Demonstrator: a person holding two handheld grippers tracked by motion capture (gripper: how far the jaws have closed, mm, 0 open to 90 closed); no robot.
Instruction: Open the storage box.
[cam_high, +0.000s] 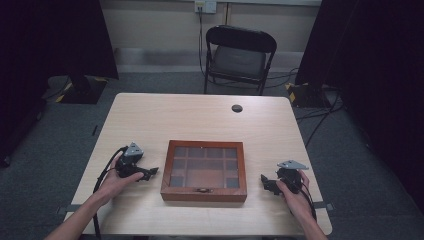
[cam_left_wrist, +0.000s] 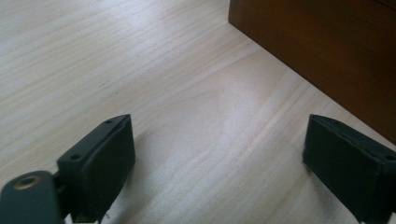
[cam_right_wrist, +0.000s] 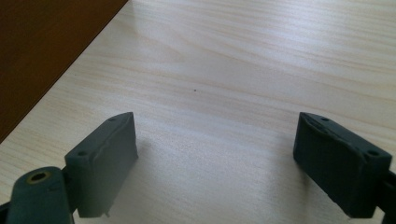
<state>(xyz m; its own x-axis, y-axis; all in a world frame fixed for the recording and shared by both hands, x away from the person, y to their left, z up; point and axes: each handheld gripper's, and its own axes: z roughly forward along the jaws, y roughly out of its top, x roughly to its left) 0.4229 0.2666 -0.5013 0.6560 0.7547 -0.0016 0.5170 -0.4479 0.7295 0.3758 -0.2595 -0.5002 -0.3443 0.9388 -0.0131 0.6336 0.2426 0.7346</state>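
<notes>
Hands rest low on the table (cam_high: 150, 115), each gripper aimed inward at the box (cam_high: 204, 170). Left gripper (cam_high: 152, 171) and right gripper (cam_high: 263, 180) jaws gape wide, bare wood between them.

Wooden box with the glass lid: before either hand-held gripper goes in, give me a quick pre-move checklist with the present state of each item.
1. Left hand-held gripper jaws open, nothing between them: ok.
2. Right hand-held gripper jaws open, nothing between them: ok.
3. Wooden box lies flat on the table, lid down: ok.
4. Both grippers apart from the box, one on each side: ok.
5. Front clasp fastened or loose: cannot tell.
6. Compartments under the glass holding anything: cannot tell.
</notes>
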